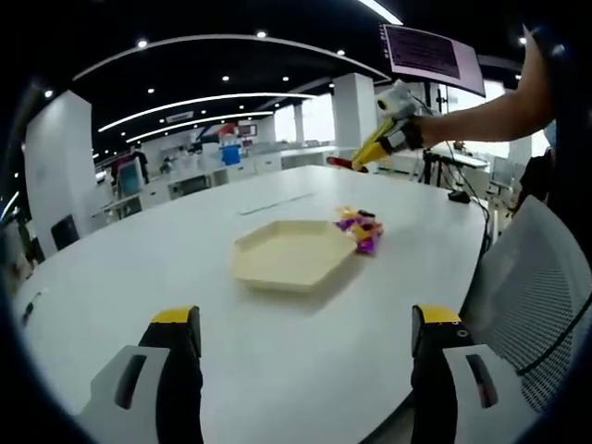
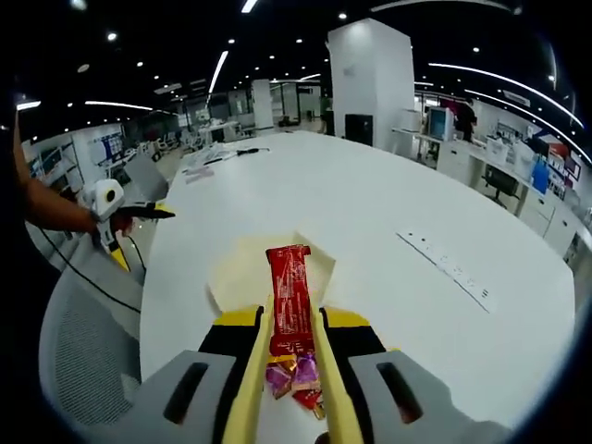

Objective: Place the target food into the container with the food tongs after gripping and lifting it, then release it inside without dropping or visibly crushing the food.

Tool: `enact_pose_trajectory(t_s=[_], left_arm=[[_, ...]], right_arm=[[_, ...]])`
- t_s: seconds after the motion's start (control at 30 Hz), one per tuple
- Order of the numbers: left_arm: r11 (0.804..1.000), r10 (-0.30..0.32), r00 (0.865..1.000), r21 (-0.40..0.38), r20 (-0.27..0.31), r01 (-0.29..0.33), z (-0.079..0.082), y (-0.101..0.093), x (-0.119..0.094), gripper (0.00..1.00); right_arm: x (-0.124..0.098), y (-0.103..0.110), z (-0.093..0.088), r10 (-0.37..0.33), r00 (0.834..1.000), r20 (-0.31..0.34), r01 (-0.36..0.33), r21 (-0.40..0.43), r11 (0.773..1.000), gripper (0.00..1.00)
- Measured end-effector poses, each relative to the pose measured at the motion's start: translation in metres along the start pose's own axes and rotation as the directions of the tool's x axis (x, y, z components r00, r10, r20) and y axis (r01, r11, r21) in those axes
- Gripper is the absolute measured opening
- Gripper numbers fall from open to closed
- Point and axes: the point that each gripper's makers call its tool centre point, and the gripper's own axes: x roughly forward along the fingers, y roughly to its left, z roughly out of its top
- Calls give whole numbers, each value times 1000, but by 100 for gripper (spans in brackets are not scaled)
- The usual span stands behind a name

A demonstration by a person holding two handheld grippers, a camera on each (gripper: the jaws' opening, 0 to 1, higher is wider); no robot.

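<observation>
The left gripper (image 1: 305, 344) had two black fingers (image 1: 178, 370) capped with yellow tips, each backed by a pale grey moulded housing with a dark oval slot. The right gripper (image 2: 294, 361) was built alike: grey housings with dark oval slots, black jaw blocks with yellow upper edges, and yellow tongs (image 2: 252, 388) running along them. Seen from the left gripper view, it showed a white-grey rounded body with yellow and black parts. The person's arm (image 1: 490, 113) was bare, with no sleeve visible along the forearm.

Open-plan office: white meeting table (image 1: 139, 268), desks, monitors (image 1: 433, 54) (ceiling downlights).
</observation>
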Motion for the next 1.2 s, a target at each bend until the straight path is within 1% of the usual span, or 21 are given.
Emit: enact_pose_trajectory(t_s=[0.2, 0.3, 0.4, 0.63, 0.83, 1.03, 1.2], left_arm=[[1000, 9, 1000, -9, 15, -9, 3, 2, -1, 94], [1000, 21, 999, 8, 27, -21, 6, 3, -1, 98], [1000, 10, 1000, -7, 17, -10, 4, 1, 1, 99], [999, -2, 1000, -35, 21, 3, 3, 0, 1, 100], [999, -5, 1000, -34, 12, 6, 1, -1, 2, 100], [999, -6, 1000, -37, 16, 6, 2, -1, 2, 100], [999, -2, 1000, -37, 20, 2, 2, 0, 1, 100]], right_arm=[[22, 5, 15, 24, 1000, 1, -24, -16, 1000, 23], [36, 9, 23, 40, 999, 0, -40, -24, 999, 23], [49, 13, 30, 54, 999, 0, -54, -32, 998, 23], [74, 19, 43, 74, 997, 1, -74, -33, 997, 23], [91, 25, 45, 84, 996, -11, -84, -37, 996, 23], [107, 32, 40, 94, 995, -35, -96, -53, 994, 23], [112, 39, 36, 107, 993, -45, -111, -85, 990, 24]])
